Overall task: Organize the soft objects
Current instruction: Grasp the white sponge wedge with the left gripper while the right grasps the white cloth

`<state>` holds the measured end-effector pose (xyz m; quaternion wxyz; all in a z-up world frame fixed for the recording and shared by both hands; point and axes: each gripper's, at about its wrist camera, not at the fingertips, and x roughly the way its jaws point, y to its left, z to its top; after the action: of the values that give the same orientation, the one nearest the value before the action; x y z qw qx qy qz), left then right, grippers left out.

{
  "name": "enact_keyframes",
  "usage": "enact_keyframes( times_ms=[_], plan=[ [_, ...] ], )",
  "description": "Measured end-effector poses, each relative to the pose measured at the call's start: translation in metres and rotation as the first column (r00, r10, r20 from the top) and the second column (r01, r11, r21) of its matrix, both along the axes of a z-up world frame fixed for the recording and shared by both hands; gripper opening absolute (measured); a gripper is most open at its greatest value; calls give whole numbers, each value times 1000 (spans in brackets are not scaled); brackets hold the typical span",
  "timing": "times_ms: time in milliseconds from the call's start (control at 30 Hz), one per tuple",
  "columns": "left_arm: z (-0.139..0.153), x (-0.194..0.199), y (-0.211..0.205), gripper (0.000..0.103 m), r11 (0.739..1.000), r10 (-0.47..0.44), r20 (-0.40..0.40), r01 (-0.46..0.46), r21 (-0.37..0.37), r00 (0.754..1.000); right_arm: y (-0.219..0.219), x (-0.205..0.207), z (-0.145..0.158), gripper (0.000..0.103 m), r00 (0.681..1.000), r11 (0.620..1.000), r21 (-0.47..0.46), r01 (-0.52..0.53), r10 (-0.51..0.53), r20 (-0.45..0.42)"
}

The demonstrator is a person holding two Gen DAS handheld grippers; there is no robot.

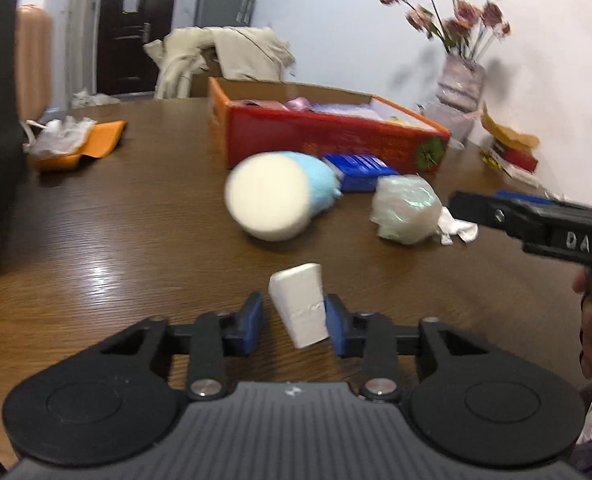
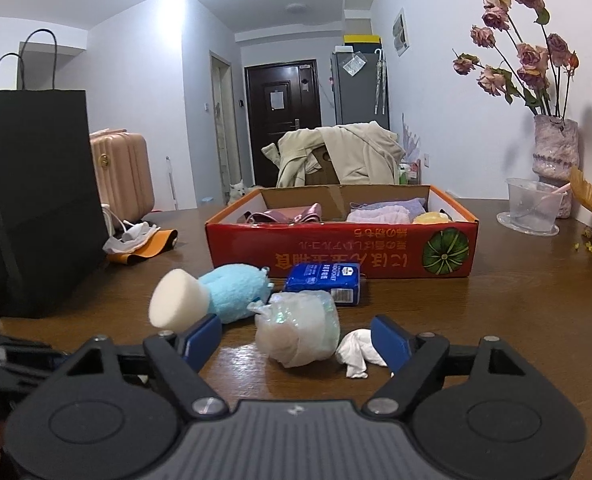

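A: Is the left gripper (image 1: 294,322) pinching that white foam wedge (image 1: 301,304) near the table's (image 1: 116,240) front edge?

B: One pad is touching; close fully. The right gripper (image 2: 296,340) is spreading around the wrapped bundle (image 2: 298,330).

1. Table (image 2: 496,300): wood-grain, semi-gloss, light glare.
2. Red box (image 2: 336,252): printed cardboard, matt; raw brown inside.
3. Round sponge (image 2: 178,300): white foam, matt, fine-pored.
4. Plush toy (image 2: 236,290): light blue, fuzzy cloth.
5. Wrapped bundle (image 2: 300,332): crinkly clear plastic film, iridescent sheen.
6. Blue pack (image 2: 326,278): glossy plastic wrap.
7. Black bag (image 2: 40,208): matt paper.
8. White block (image 1: 302,304): matt, smooth-ish, looks like foam.
9. Gripper pads (image 1: 252,322): blue, matt, rubbery.
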<state>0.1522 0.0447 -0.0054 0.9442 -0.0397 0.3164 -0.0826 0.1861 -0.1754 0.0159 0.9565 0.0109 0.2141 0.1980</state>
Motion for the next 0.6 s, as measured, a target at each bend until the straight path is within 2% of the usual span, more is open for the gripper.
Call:
enact_keyframes(
  times_ms=[100, 200, 300, 367, 467, 533, 600],
  plan=[
    [0, 11, -6, 34, 1000, -12, -9, 12, -13, 1000, -2, 11, -3, 75, 1000, 999, -31, 25, -26, -17],
    [1, 19, -12, 22, 999, -30, -16, 30, -16, 999, -14, 27, -8, 66, 994, 995, -45, 90, -93, -63],
    [3, 26, -14, 20, 999, -37, -27, 36, -35, 999, -28, 48, -15, 57, 979, 987, -49, 151, -156, -128],
    [5, 30, -16, 19, 999, -45, -25, 44, -31, 999, -31, 61, -19, 53, 973, 987, -62, 145, -154, -170],
    [12, 31, -20, 18, 998, -61, -8, 61, -23, 998, -27, 74, -25, 40, 971, 991, -74, 115, -128, -201],
    [18, 29, -24, 18, 997, -73, 11, 74, -20, 997, -24, 79, -29, 26, 968, 991, -85, 105, -121, -218],
    [25, 27, -26, 18, 996, -82, 35, 83, -17, 996, -25, 79, -31, 22, 969, 991, -84, 105, -121, -214]
  ],
)
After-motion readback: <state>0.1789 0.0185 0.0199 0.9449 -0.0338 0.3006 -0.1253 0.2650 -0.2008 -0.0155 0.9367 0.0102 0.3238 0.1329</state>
